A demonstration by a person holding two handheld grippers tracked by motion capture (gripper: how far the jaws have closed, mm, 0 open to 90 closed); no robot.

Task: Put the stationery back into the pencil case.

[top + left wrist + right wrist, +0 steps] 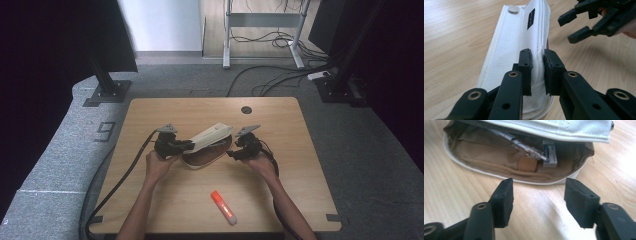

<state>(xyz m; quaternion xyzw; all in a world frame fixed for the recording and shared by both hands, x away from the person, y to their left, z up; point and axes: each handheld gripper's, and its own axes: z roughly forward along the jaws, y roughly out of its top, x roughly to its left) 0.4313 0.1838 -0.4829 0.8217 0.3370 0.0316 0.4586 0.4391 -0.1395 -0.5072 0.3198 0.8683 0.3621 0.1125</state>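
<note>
Pouch (206, 146): white, lying open at the centre of the table (150, 200), its flap (524, 42) lifted. My left claw (537, 72), at the pouch's 9 o'clock, is clamped on the flap's zipped edge. My right claw (537, 195), at 3 o'clock, stands with jaws apart and empty, just short of the brown lining. Inside lie a pen (524, 145) and an eraser (549, 155). An orange marker (223, 206) rests at 5 o'clock, well apart.

White fabric pencil case (207, 145) lies mid-worktop, flap (521, 37) lifted open, tan lining exposed. Inside: clear pen (524, 145), white eraser (549, 153), tan block (527, 164). Orange-capped marker (223, 207) lies flat at 6 o'clock, well apart.
</note>
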